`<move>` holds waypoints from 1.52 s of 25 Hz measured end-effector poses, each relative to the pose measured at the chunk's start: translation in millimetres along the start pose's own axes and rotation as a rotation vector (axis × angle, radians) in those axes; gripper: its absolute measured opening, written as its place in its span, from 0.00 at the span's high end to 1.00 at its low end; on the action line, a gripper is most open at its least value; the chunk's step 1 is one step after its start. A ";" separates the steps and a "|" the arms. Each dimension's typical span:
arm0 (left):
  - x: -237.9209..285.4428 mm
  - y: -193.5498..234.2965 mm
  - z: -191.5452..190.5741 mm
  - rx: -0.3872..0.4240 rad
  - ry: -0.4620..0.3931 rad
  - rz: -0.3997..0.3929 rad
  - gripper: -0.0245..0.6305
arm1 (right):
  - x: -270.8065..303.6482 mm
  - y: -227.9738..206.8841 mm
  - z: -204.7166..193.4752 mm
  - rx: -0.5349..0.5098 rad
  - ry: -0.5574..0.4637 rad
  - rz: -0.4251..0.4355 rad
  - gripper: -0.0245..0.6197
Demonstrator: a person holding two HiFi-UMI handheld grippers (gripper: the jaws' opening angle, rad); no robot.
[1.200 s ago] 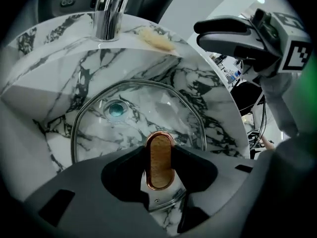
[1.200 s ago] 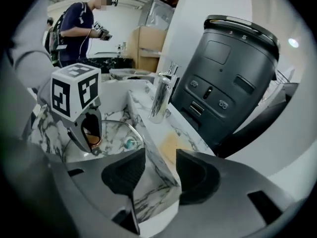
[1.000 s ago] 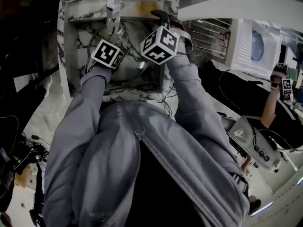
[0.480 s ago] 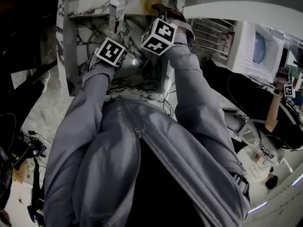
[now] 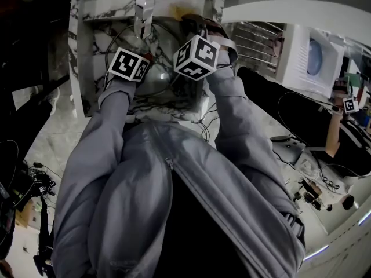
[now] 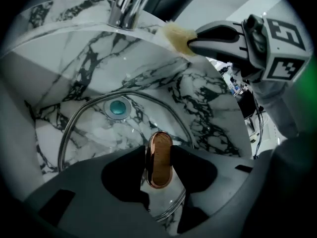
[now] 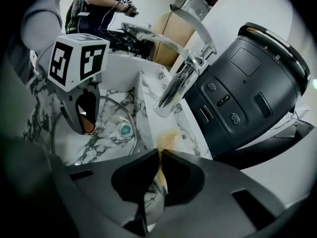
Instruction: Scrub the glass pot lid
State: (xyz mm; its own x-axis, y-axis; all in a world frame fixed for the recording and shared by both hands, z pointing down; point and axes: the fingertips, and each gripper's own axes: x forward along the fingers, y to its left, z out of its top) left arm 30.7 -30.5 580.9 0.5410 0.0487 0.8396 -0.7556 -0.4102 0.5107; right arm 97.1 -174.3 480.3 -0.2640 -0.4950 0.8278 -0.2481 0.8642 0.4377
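In the marble sink (image 6: 213, 98), the left hand-held gripper (image 6: 158, 170) clamps the glass pot lid (image 6: 94, 133) by its copper knob (image 6: 160, 150). The right hand-held gripper (image 7: 159, 157) has just been closing on a pinch of sponge (image 6: 174, 33), which could slip free during scrubbing.

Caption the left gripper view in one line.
Left gripper clamps the copper knob of the glass pot lid in the marble sink; right gripper's fingers have just closed on a sponge.
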 end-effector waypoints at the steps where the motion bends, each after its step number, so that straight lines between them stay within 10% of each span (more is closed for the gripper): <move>1: -3.5 -0.2 1.1 -0.007 -0.021 -0.005 0.68 | -5.4 1.0 3.0 0.010 -0.013 -0.001 0.90; 10: -63.4 15.8 5.0 -0.010 -0.240 0.085 0.94 | -38.6 41.5 41.1 0.046 -0.096 0.060 0.90; 28: -146.1 71.7 -44.6 -0.241 -0.508 0.197 0.94 | 55.2 164.2 148.0 -0.290 -0.065 0.311 0.90; 38: -155.6 82.2 -53.2 -0.303 -0.532 0.222 0.94 | 97.9 198.8 144.4 -0.427 0.071 0.393 0.90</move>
State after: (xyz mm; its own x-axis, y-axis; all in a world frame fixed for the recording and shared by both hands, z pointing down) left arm -135.3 -23.4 502.1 0.4103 -0.4971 0.7645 -0.8990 -0.0796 0.4307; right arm -112.6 -64.0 597.7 -0.1934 -0.1355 0.9717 0.2573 0.9488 0.1835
